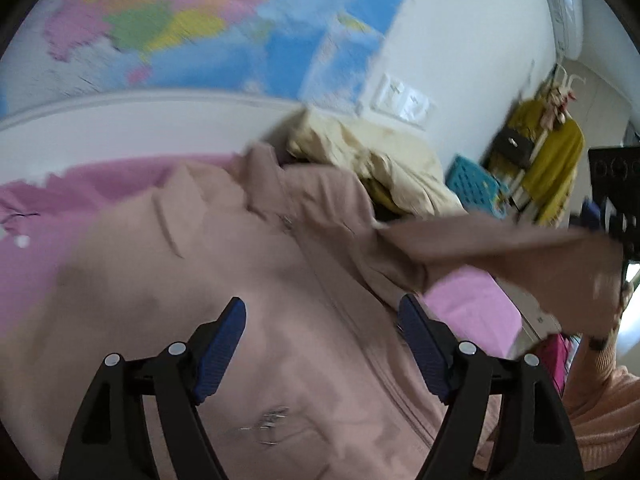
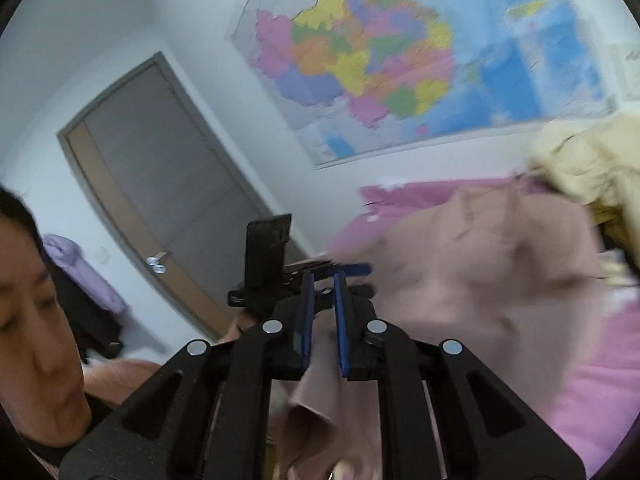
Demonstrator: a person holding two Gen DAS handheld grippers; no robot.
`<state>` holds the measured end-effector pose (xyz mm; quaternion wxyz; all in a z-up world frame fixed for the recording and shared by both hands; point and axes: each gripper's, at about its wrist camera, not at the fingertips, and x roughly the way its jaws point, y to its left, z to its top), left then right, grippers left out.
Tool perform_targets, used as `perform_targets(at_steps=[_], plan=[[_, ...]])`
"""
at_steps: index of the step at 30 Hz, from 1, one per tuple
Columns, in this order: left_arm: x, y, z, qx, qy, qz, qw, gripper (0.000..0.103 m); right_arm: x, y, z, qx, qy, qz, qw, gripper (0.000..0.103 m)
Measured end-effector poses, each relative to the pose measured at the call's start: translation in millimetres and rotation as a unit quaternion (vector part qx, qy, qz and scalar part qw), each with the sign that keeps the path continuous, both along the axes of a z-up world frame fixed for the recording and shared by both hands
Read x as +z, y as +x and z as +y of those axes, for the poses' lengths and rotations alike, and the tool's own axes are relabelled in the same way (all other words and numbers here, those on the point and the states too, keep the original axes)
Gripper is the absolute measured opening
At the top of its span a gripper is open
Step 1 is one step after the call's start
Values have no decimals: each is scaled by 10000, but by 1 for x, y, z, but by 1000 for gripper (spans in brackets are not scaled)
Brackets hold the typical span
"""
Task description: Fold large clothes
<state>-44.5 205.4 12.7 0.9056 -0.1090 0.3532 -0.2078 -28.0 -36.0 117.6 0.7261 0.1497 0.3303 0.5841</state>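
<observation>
The big pink jacket [image 1: 240, 280] lies spread on the pink bed sheet [image 1: 60, 208], with its collar toward 12 o'clock. It looks soft and floppy, so it will bend and sag wherever it is lifted. The left gripper [image 1: 320, 316] hangs over its middle, spread wide with nothing in it. The right gripper [image 2: 322, 292] is squeezed tight on a sleeve [image 1: 500, 244], lifted toward 3 o'clock. Edges and sleeve ends look like good places to grab.
</observation>
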Motion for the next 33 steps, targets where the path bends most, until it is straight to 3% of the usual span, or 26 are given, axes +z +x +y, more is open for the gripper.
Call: perform_targets(at_steps=[3,5,6,8,10,13,15,18,23,25,26,28,29,31,33], plan=[[5,-6,20,253,23,-62,9997,76,-32,12,44,384,-336,424,9978,15],[1,-9,28,350,49,6,9994,76,-54,17,59,342,-614,651,9954,32],[-2,-12,31,350,48,58,9994,76,-62,22,58,219,-653,694,9952,35],[-12,-16,32,321,51,208,9993,76,-63,38,41,-235,-704,499,9960,38],[-24,-18,25,150,4,409,9991,77,-64,50,22,-690,-754,444,9938,47],[-45,-20,-2,-371,-25,720,9967,77,-73,66,-26,-1761,-1329,93,9753,60],[-61,-23,-30,-953,-200,1032,9899,77,-90,78,-50,-2037,-1411,313,9683,61],[-83,-28,-79,-1888,-283,1547,9694,78,-122,90,-81,-2210,-1332,862,9623,61],[-109,-29,-129,-2633,-301,2256,9375,80,-152,83,-101,-2276,-1183,1217,9589,61],[-109,-30,-136,-2694,-216,2135,9388,80,-155,79,-104,-2259,-1114,1231,9599,62],[-107,-30,-138,-2765,-228,2125,9370,62,-156,83,-100,-2245,-1074,1247,9605,62],[-103,-26,-134,-2602,-123,2081,9428,34,-152,89,-93,-2253,-1056,1234,9607,62],[-101,-23,-127,-2398,43,1967,9507,1,-152,90,-95,-2257,-1022,1218,9611,62],[-85,-16,-107,-2126,-239,1809,9600,1,-150,95,-95,-2259,-937,1200,9622,62],[-68,-12,-88,-1872,-246,1566,9694,1,-148,99,-98,-2308,-910,1133,9621,62]])
